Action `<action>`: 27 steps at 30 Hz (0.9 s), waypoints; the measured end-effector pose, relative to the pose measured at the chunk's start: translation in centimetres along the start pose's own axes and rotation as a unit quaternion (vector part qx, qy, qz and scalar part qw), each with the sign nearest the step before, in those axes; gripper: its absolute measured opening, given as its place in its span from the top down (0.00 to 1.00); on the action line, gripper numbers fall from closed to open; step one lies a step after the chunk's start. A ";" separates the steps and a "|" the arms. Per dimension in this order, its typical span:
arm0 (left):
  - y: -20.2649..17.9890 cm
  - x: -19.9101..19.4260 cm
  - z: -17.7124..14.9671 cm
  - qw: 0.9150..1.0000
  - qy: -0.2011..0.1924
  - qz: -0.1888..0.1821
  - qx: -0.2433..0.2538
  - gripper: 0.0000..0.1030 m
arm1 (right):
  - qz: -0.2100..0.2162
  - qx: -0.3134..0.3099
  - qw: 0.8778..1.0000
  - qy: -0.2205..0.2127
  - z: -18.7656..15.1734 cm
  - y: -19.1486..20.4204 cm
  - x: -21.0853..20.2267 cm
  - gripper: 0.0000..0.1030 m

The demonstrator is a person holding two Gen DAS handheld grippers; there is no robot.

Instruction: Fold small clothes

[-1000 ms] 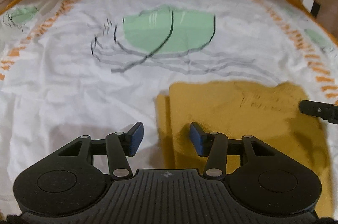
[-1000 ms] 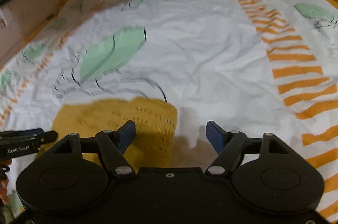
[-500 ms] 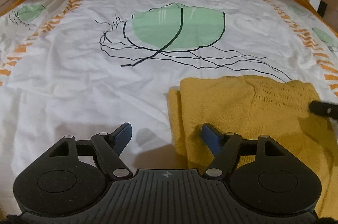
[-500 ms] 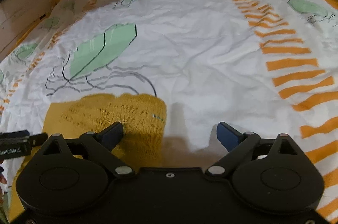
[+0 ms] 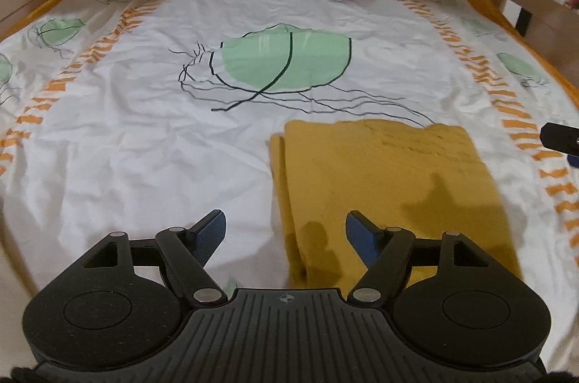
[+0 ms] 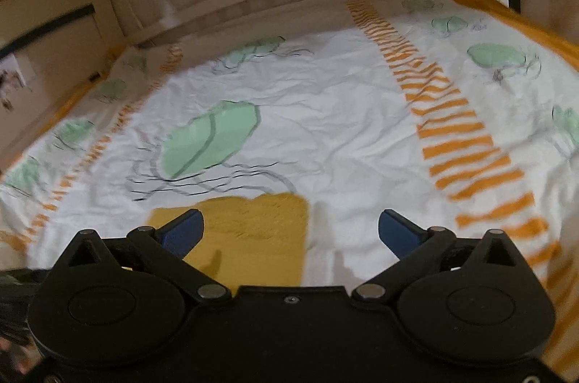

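Left wrist view showed the left claw [image 5: 286, 233] spread wide and empty above the folded yellow garment [image 5: 391, 187], which lay flat on the bed sheet [image 5: 144, 137]; the right claw [image 6: 291, 231] was opening further, nothing pinched, over the garment's right edge

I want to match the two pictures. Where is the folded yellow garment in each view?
Left wrist view: the folded yellow garment lies right of centre, running down to the lower right, behind the camera's own tool.
Right wrist view: it lies low and left of centre, partly behind the left finger of that tool.
Shared landmark: the big green leaf print on the white bed sheet, just beyond the garment.
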State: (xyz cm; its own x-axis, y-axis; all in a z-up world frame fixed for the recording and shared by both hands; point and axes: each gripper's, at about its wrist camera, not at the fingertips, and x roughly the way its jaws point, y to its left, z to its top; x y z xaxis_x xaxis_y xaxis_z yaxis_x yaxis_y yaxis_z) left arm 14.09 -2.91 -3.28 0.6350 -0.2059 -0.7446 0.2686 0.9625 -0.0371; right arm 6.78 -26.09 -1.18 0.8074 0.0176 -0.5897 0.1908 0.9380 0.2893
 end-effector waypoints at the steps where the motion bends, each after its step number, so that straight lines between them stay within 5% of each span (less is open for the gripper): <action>1: -0.1 -0.6 -0.4 1.000 0.000 -0.001 0.000 0.30 | 0.004 0.006 1.000 0.001 -0.4 0.2 -0.6 0.00; 10: -1.8 -5.2 -3.6 0.999 -0.011 0.033 0.035 0.31 | -0.059 -0.035 0.997 0.024 -5.2 3.3 -5.1 0.01; 27: -1.6 -6.9 -7.4 1.000 0.014 0.007 0.007 0.31 | -0.041 -0.012 0.998 0.040 -9.7 3.6 -8.8 0.01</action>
State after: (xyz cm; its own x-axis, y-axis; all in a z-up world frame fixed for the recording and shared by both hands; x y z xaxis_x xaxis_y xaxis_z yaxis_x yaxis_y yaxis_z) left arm 3.93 -1.73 -3.00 0.6187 -0.1874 -0.7630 0.2697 0.9628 -0.0178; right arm -5.02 -19.52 -2.30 0.7418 -0.0328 -0.6698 0.2399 0.9457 0.2193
